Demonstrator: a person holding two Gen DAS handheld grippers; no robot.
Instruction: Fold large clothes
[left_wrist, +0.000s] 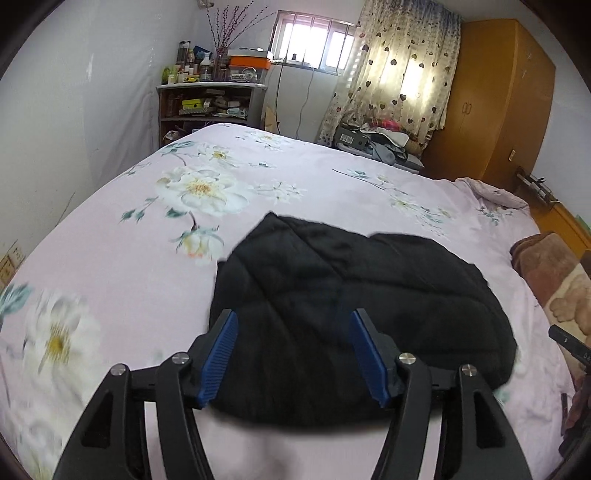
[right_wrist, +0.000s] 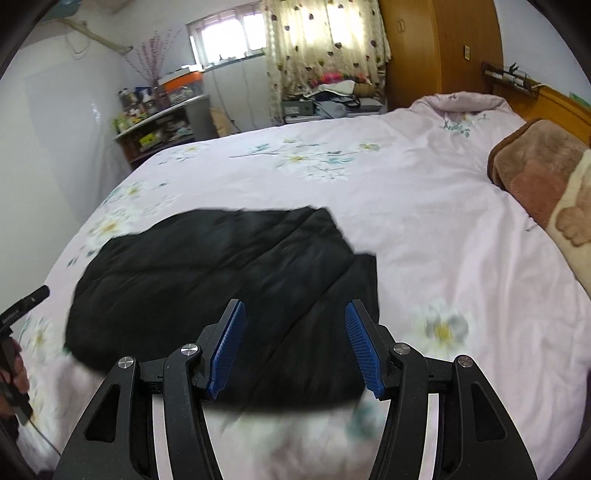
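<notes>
A black quilted jacket (left_wrist: 369, 288) lies folded into a compact bundle on the pink flowered bed cover (left_wrist: 147, 221). My left gripper (left_wrist: 293, 317) hovers over the bundle's near left part, its blue pads wide apart and nothing pinched between them. In the right wrist view the same jacket (right_wrist: 221, 266) fills the lower left, and my right gripper (right_wrist: 295, 306) stands open above its near right edge, also holding nothing. The jacket's nearest hem is hidden behind the fingers in both views.
A brown plush blanket (right_wrist: 546, 177) lies along the right side of the bed. A person's hand (right_wrist: 14, 373) shows at the left edge. A cluttered shelf (left_wrist: 210, 103), a curtained window and a wooden wardrobe (left_wrist: 498, 103) stand beyond the bed.
</notes>
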